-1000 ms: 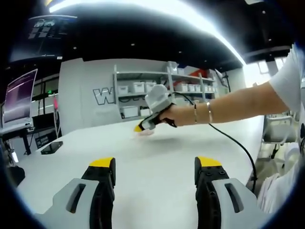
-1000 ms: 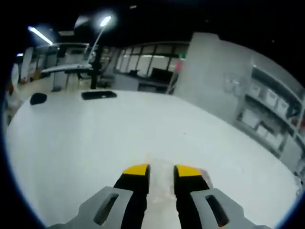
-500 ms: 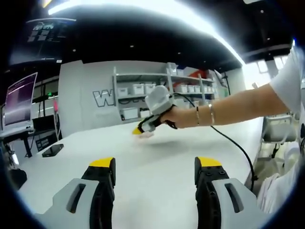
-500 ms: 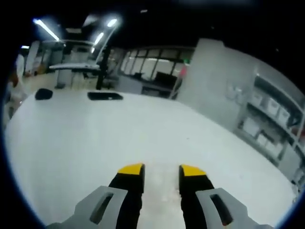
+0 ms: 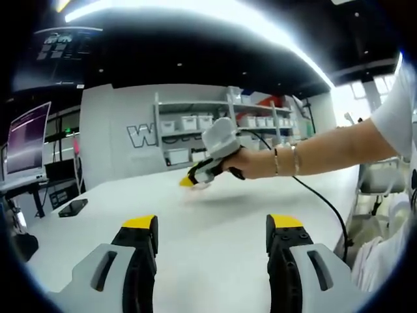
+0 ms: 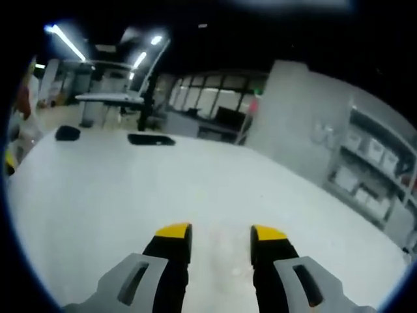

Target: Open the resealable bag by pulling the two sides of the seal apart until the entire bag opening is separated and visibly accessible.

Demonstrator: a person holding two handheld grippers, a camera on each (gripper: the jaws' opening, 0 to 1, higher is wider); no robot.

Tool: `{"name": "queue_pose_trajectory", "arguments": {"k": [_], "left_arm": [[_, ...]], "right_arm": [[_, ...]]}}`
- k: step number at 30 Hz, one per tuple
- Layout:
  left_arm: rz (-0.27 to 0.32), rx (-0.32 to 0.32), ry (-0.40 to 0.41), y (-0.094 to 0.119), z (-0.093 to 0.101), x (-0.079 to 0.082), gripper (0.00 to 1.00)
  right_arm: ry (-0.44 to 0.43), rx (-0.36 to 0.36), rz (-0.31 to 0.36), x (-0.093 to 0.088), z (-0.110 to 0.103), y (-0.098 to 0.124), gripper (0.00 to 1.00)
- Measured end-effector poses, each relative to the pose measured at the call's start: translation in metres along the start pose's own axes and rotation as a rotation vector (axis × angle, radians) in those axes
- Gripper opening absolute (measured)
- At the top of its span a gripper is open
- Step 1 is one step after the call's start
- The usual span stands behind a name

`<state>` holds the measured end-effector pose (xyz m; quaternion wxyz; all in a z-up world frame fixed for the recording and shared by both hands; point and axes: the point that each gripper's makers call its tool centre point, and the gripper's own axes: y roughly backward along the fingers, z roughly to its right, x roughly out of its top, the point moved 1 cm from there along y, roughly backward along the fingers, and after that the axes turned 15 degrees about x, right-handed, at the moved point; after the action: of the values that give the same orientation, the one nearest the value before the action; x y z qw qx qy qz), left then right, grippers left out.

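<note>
Smooth matt surfaces, plastic tools

The broad white worktop (image 5: 215,222) looks smooth and matt; the grey-and-black left gripper (image 5: 212,235) looks like matt plastic.

A blown-out ceiling light strip (image 5: 215,14) arcs across the left gripper view, glaring white; the worktop (image 5: 215,215) is evenly lit with soft shadows; the right gripper view is dimmer and softly blurred; fisheye curvature bends shelves and edges in both.

White table (image 5: 215,228), shelves (image 5: 195,124), phone (image 5: 71,207)
</note>
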<state>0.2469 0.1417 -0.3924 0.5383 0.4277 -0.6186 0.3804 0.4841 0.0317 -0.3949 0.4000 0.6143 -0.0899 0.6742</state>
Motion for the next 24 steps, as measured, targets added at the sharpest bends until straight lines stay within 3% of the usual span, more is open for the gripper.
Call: {"name": "queue_pose_trajectory", "arguments": {"k": [11, 13, 16, 24], "left_arm": [[0.005, -0.002, -0.002, 0.002, 0.001, 0.002, 0.67], [0.005, -0.001, -0.003, 0.002, 0.0, 0.002, 0.67], [0.006, -0.001, -0.004, 0.002, 0.0, 0.003, 0.67], [0.012, -0.002, -0.007, 0.003, 0.0, 0.005, 0.67]], "right_arm": [[-0.128, -0.004, 0.107, -0.002, -0.005, 0.021, 0.43], [-0.147, -0.003, 0.118, -0.001, -0.006, 0.024, 0.5], [-0.188, -0.01, 0.141, -0.002, -0.011, 0.03, 0.68], [-0.254, -0.014, 0.183, 0.0, 0.017, 0.019, 0.86]]}}
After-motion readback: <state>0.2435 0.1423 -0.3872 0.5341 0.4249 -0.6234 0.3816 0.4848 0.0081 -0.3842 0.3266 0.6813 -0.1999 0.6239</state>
